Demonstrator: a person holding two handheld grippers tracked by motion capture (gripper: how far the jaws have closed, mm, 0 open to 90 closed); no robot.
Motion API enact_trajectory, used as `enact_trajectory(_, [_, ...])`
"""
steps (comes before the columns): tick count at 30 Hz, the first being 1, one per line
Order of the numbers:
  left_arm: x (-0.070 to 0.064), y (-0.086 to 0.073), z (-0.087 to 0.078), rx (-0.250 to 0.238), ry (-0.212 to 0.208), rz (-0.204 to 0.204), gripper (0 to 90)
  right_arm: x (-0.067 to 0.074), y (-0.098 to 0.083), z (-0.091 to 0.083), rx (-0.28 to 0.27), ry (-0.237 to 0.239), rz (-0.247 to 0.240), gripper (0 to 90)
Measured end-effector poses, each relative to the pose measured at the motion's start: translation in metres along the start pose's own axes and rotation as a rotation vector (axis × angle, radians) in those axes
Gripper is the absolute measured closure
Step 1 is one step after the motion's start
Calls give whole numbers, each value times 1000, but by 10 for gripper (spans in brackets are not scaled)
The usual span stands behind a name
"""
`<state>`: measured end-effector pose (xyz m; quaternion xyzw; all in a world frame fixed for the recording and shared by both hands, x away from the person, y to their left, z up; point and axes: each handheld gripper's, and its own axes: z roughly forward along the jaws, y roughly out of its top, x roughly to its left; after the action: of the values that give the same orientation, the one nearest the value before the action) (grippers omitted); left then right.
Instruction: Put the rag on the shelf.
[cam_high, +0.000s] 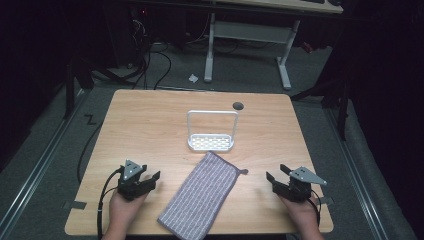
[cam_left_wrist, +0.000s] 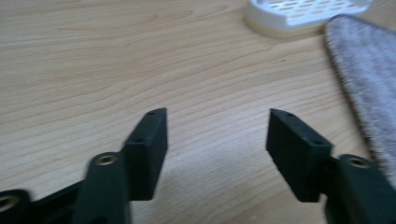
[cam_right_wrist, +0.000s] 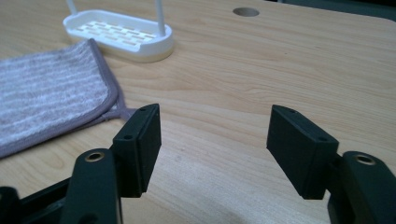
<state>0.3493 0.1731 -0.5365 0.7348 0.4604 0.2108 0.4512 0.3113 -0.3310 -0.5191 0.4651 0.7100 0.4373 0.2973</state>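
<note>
I have both grippers low over the near part of the wooden table, one to each side of a folded cloth. My left gripper sits at the near left, held in a hand that comes in from the bottom edge; its fingers stand wide apart with nothing but bare wood between them. My right gripper sits at the near right, and its fingers are spread just as wide, also holding nothing.

The cloth is a grey-purple striped towel lying flat on the table between the two grippers, running on a diagonal from the near edge up toward the middle. A small loop tab sticks out from its far right corner. In the right gripper view the bound edge of the cloth lies just beyond the left finger.

Just past the far end of the cloth stands a white rack: a slotted oval tray with a tall thin frame rising from it. It looks close to the cloth's far corner, though I cannot tell whether they touch. Behind the rack, a round cable hole sits near the table's far edge.
</note>
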Motion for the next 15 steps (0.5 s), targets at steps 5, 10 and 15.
enact_trajectory(5, [-3,-3,-1,-11,-21,-29,460,0,0,3,-4,15,6,377])
enact_trajectory(10, [-13,-2,0,53,-85,-22,538,5,0,4,-8,14,7,405])
enact_trajectory(15, [-33,-3,4,102,-108,39,639,7,3,5,-5,8,23,391])
